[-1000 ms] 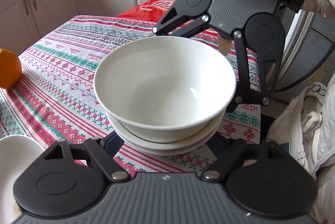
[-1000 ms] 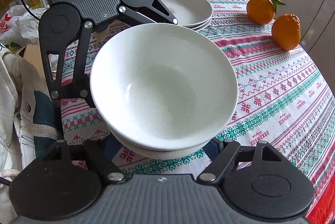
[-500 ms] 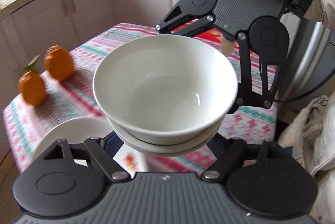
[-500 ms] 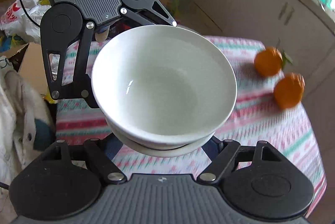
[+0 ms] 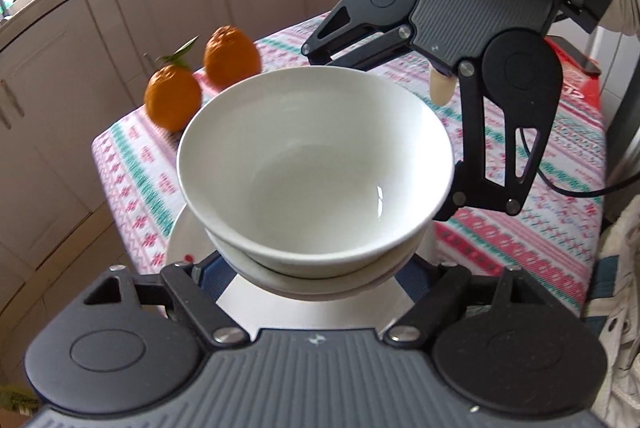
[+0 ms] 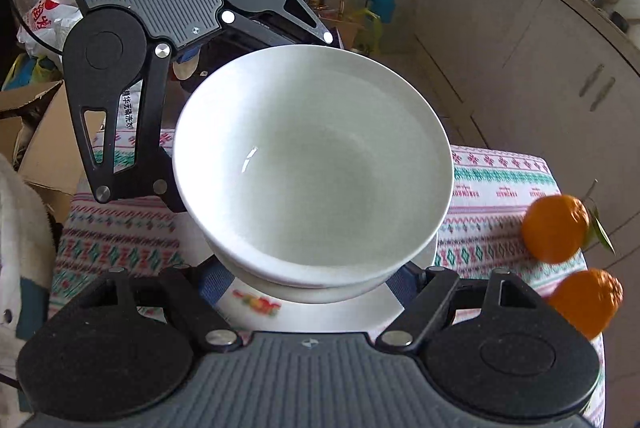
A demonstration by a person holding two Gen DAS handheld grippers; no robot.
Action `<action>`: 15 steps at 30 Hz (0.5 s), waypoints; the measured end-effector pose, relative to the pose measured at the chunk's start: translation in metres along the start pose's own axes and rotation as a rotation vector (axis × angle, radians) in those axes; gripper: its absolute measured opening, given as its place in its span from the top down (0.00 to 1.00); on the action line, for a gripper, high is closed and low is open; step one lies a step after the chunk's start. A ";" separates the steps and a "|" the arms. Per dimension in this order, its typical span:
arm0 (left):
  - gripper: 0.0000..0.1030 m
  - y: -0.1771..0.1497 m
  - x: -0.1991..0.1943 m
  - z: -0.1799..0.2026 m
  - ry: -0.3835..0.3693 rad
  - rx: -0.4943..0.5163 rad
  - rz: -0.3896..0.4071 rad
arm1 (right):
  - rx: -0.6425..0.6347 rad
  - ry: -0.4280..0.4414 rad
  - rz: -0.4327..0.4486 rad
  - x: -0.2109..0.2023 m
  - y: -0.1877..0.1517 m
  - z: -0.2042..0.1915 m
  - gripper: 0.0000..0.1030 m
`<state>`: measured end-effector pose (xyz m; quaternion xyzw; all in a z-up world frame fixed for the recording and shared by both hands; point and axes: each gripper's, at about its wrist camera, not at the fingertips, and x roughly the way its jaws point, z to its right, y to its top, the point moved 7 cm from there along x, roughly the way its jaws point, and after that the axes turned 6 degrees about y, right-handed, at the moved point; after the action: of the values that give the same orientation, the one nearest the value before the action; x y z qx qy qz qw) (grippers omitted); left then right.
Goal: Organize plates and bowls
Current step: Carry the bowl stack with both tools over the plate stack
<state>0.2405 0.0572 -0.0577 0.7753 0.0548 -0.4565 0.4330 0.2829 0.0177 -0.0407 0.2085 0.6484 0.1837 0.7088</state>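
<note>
Two nested white bowls hang between our grippers, above a plate on the table.

We carry the stack from opposite sides; our left gripper clasps the near rim of the lower bowl with its fingers spread around it, and our right gripper does the same from the far side, so each is clenched on the stack; beneath it lies a white plate with a small red-and-green motif, resting on the patterned tablecloth; two oranges sit near the table's corner, well apart from the bowls; pale kitchen cabinets run behind the table.
</note>
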 end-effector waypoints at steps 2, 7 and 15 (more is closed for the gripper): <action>0.19 -0.002 0.001 -0.005 -0.001 -0.009 -0.008 | 0.002 0.009 -0.001 0.005 0.003 0.003 0.19; 0.19 -0.008 0.005 -0.014 -0.007 -0.022 -0.019 | 0.015 0.024 -0.007 0.015 0.008 0.008 0.19; 0.19 -0.012 0.008 -0.015 -0.017 -0.042 -0.028 | 0.048 0.055 -0.017 0.027 0.005 0.014 0.19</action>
<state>0.2494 0.0735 -0.0681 0.7615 0.0715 -0.4676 0.4431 0.2990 0.0355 -0.0597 0.2147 0.6736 0.1677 0.6871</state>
